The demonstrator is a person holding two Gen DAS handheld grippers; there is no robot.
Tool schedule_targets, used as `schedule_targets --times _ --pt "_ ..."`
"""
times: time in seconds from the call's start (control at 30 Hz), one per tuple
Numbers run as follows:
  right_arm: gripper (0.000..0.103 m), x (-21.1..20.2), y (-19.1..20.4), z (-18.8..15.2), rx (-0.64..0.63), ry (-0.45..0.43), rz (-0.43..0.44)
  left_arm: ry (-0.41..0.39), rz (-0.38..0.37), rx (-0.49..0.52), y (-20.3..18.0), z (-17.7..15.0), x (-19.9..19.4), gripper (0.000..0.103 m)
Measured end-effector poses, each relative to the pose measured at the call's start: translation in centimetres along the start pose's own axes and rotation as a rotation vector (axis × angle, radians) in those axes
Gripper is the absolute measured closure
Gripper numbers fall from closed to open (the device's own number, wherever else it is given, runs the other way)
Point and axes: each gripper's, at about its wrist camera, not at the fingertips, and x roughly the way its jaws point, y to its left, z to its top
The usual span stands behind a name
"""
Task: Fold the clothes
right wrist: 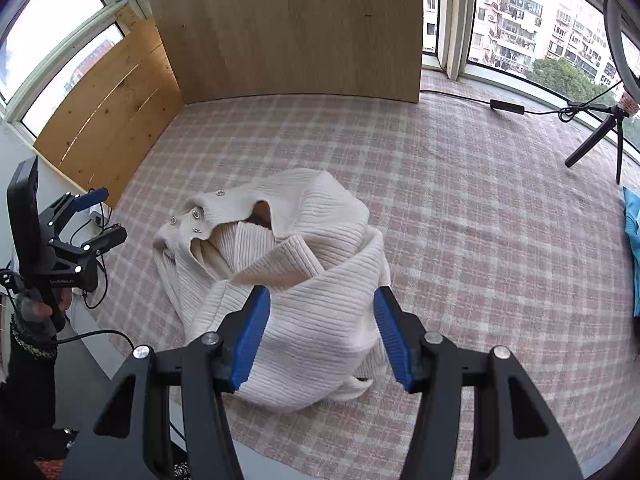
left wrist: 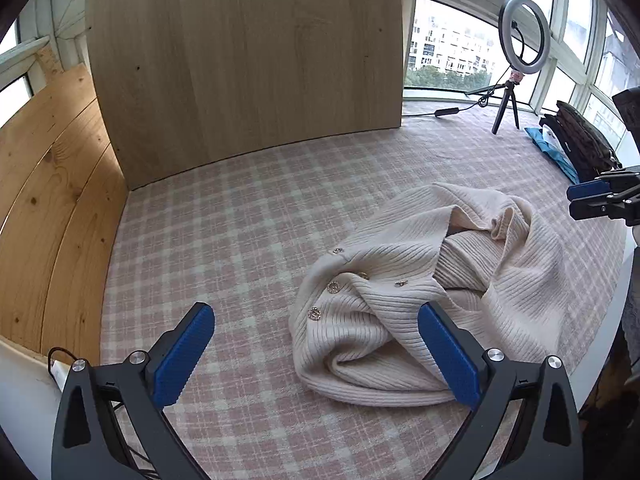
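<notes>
A cream ribbed knit cardigan [left wrist: 432,292] with small metal buttons lies crumpled in a heap on the pink checked cloth [left wrist: 240,232]. It also shows in the right wrist view [right wrist: 288,264]. My left gripper [left wrist: 316,320] is open and empty, held above the cloth at the heap's left edge. It shows at the left of the right wrist view [right wrist: 106,216]. My right gripper [right wrist: 322,300] is open and empty, above the near side of the heap. It shows at the right edge of the left wrist view [left wrist: 580,198].
Wooden boards [left wrist: 240,64] stand at the back and left [left wrist: 52,200]. A ring light on a tripod [left wrist: 516,60] with its cable stands at the back right. Folded dark and blue clothes [left wrist: 576,144] lie at the far right. Windows surround the table.
</notes>
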Motion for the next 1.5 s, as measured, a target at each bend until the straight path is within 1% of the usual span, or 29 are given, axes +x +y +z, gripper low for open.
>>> schedule_targets --times 0.03,0.07,0.17,0.2,0.3,0.37,0.4,0.43,0.47,0.5,0.6,0.77,0.83,0.93,1.0,1.03,1.1,1.13,1.2,1.23,1.27,1.3,1.33,1.37,1.4,1.5 --pt "0.05 0.3 0.1 -1.3 0.002 0.013 0.0 0.022 0.002 0.014 -0.3 0.2 0.7 0.001" --pt "0.05 0.5 0.8 -2.5 -0.009 0.015 0.023 0.039 0.005 0.023 -0.4 0.4 1.3 0.001" --pt "0.05 1.8 4.7 -4.8 -0.075 0.03 0.096 0.063 0.034 0.034 -0.3 0.9 2.0 0.001" --pt "0.05 2.6 6.3 -5.2 -0.102 0.04 0.105 0.061 0.035 0.034 -0.3 1.0 2.0 0.001" --pt "0.05 5.3 9.7 -5.3 -0.179 0.061 0.08 0.06 0.045 0.024 -0.3 0.8 1.8 0.001" --pt "0.05 7.2 10.7 -5.1 -0.214 0.091 0.035 0.065 0.051 0.014 -0.5 0.6 1.7 0.001" --pt "0.051 7.9 10.7 -4.9 -0.214 0.101 0.035 0.067 0.047 0.007 -0.6 0.5 1.7 0.001" --pt "0.056 8.3 10.6 -4.7 -0.202 0.105 0.052 0.067 0.043 0.0 -0.7 0.3 1.6 0.001" --pt "0.077 8.2 10.3 -4.6 -0.188 0.104 0.077 0.064 0.039 -0.004 -0.8 0.1 1.3 0.001" --pt "0.091 8.2 10.0 -4.4 -0.175 0.104 0.098 0.061 0.038 -0.006 -0.9 -0.1 1.1 0.001" --pt "0.094 7.7 9.8 -4.1 -0.183 0.084 0.094 0.056 0.049 0.001 -1.2 -1.0 0.4 0.001" --pt "0.094 5.9 11.7 -3.5 -0.234 0.007 0.1 0.053 0.077 -0.007 -0.9 -2.3 -1.0 0.001" --pt "0.094 5.5 12.7 -2.7 -0.243 -0.021 0.134 0.042 0.089 -0.027 -0.2 -2.8 -2.1 0.001" --pt "0.095 5.5 14.5 -0.5 -0.239 -0.054 0.199 0.023 0.119 -0.074 1.4 -3.7 -3.8 0.001" --pt "0.095 5.3 16.7 1.8 -0.236 -0.1 0.272 0.013 0.137 -0.12 2.7 -4.4 -4.9 0.001" --pt "0.095 5.3 17.8 3.1 -0.25 -0.1 0.317 0.011 0.139 -0.147 3.4 -4.8 -5.4 0.001" --pt "0.086 5.3 19.8 5.6 -0.277 -0.098 0.401 0.011 0.126 -0.21 4.7 -5.5 -6.0 0.001" --pt "0.084 5.2 20.3 6.4 -0.278 -0.065 0.39 0.011 0.116 -0.24 5.2 -5.8 -6.2 0.001" --pt "0.081 3.6 19.2 6.9 -0.266 -0.071 0.402 0.016 0.088 -0.279 5.4 -6.2 -6.2 0.001" --pt "0.073 2.4 17.8 6.8 -0.261 -0.096 0.433 0.017 0.079 -0.288 5.2 -6.3 -6.1 0.001" --pt "0.059 1.4 16.3 6.9 -0.246 -0.124 0.437 0.019 0.072 -0.291 4.8 -6.3 -6.0 0.001" --pt "0.049 0.4 14.5 6.9 -0.228 -0.162 0.409 0.021 0.071 -0.286 4.1 -6.2 -5.7 0.001" --pt "0.047 -0.5 12.8 6.9 -0.211 -0.199 0.379 0.022 0.069 -0.281 3.5 -6.2 -5.4 0.001" --pt "0.047 -1.0 11.1 7.0 -0.203 -0.214 0.341 0.027 0.065 -0.278 2.8 -6.1 -5.1 0.001" --pt "0.047 -1.0 9.3 7.2 -0.191 -0.213 0.309 0.037 0.057 -0.278 2.2 -5.9 -4.5 0.001" --pt "0.047 -0.2 4.6 7.5 -0.136 -0.173 0.255 0.068 0.04 -0.294 0.5 -5.2 -2.6 0.001"
